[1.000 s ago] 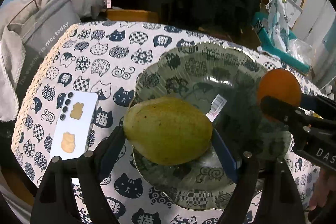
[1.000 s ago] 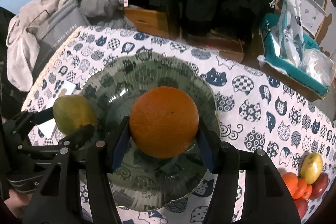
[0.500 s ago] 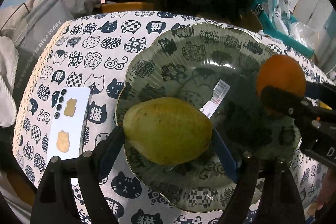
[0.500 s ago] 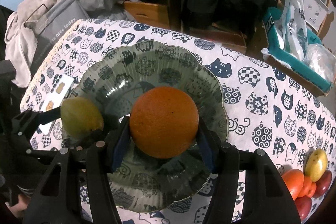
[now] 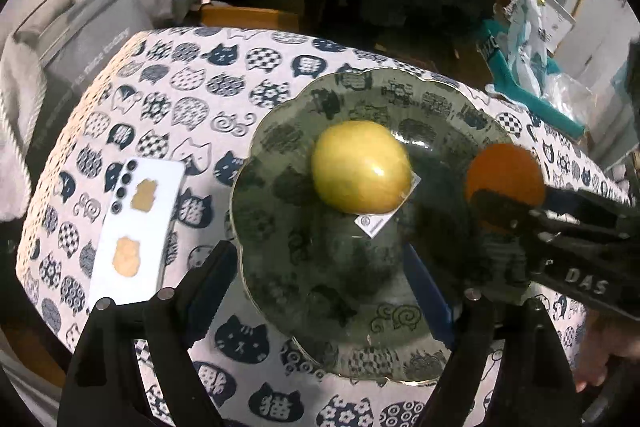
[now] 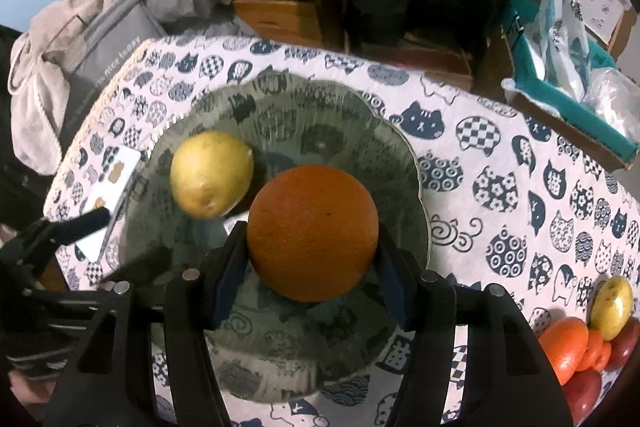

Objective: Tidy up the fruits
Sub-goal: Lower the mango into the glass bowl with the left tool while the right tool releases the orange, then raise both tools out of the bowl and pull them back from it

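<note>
Right claw grips orange; pear apparently on plate.

A glossy, ribbed glass plate sits on a matt printed cloth. The pear at its ten o'clock shines smooth; the orange looks matt and pitted. A paper label lies under glass. At nine o'clock, a satin-white phone.

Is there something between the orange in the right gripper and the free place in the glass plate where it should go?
Nothing visible blocks it. The orange, clamped in the right gripper, is over a bare part of the glass plate. The yellow-green fruit lies in the plate to its left, apart from it.
</note>
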### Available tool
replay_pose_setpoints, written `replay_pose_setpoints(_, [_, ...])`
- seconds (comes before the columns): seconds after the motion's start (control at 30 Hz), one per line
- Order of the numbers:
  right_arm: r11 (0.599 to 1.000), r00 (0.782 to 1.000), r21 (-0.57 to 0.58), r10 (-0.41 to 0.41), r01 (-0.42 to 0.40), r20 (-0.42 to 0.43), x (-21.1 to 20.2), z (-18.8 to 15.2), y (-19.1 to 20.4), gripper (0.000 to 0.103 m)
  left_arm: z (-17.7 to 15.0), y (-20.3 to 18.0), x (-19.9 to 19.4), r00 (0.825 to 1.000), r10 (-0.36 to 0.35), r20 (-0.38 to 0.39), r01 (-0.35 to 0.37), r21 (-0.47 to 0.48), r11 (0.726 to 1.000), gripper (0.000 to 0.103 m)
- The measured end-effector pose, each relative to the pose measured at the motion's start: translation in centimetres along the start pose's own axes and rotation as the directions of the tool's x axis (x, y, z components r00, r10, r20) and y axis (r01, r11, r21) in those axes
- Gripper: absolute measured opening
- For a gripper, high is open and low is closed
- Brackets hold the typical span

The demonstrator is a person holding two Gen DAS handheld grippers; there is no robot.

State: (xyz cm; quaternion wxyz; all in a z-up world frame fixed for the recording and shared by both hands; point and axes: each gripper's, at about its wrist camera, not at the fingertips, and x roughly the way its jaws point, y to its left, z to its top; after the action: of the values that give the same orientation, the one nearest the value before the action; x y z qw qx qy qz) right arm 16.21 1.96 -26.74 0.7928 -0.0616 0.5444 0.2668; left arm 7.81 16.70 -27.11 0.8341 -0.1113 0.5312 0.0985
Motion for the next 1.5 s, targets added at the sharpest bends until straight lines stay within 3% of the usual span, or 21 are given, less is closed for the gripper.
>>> replay_pose_setpoints(0.4, [1.0, 0.997, -0.021, -0.015, 0.014, -0.077, 1.9, -0.2, 0.9, 0.063, -0.8, 2.4, -1.1, 1.0, -0.002, -0.016, 0.0, -0.071, 0.997, 0.086])
replay_pose_setpoints(0.5, [1.0, 0.999, -0.024, -0.006, 0.005, -0.054, 1.3, 0.1, 1.2, 0.068, -0.8, 2.4, -1.4, 1.0, -0.003, -0.019, 0.001, -0.069, 0.998, 0.086])
replay_pose_setpoints(0.7, [1.0, 1.0, -0.012, 0.019, -0.018, 0.014, -1.5, 1.0, 1.4, 0.068, -0.7, 2.0, -3.0, 1.0, -0.021, 0.006, 0.022, -0.067, 0.998, 0.086])
replay_pose_setpoints(0.87, [1.0, 0.996, -0.018, -0.009, 0.011, 0.093, -5.0, 1.6, 1.5, 0.07, -0.3, 1.1, -5.2, 0.998, -0.038, 0.047, 0.04, -0.055, 0.998, 0.086])
replay_pose_setpoints(1.23, [0.989, 0.95, -0.018, -0.135, 0.146, 0.282, -13.8, 1.1, 1.6, 0.078, 0.8, -1.3, -12.0, 0.979, -0.041, 0.198, 0.041, 0.003, 0.999, 0.089])
replay_pose_setpoints(1.5, [0.984, 0.905, 0.025, -0.173, 0.177, 0.389, -20.0, -0.3, 1.1, 0.084, 0.8, -2.9, -15.3, 0.963, -0.059, 0.264, 0.051, 0.037, 0.998, 0.09])
